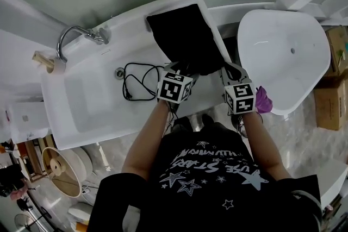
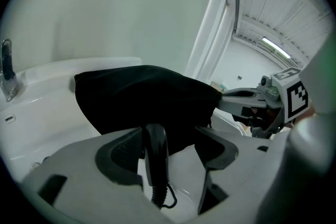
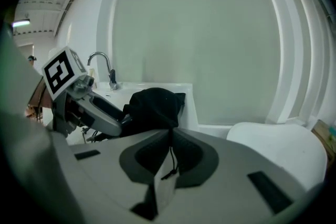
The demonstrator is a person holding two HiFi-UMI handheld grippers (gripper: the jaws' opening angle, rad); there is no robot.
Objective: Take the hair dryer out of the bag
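Observation:
A black cloth bag [image 1: 190, 41] lies on the white ledge behind the sink, its mouth toward me. The hair dryer's black handle [image 2: 156, 155] sticks out of the bag [image 2: 142, 97]. It stands between the jaws of my left gripper [image 2: 169, 135], close to the left pad, with a gap on the right side; this gripper is open. The dryer's black cable [image 1: 138, 79] trails into the sink. My right gripper [image 3: 170, 136] is shut on the bag's near edge, a thin drawstring hanging between the pads. In the head view both grippers [image 1: 179, 69] [image 1: 231, 69] sit at the bag's mouth.
A chrome faucet [image 1: 76, 35] stands at the far left of the white sink [image 1: 92, 111]. A white oval tub [image 1: 283, 57] is at the right, with cardboard boxes [image 1: 331, 100] beyond it. A wall rises right behind the ledge.

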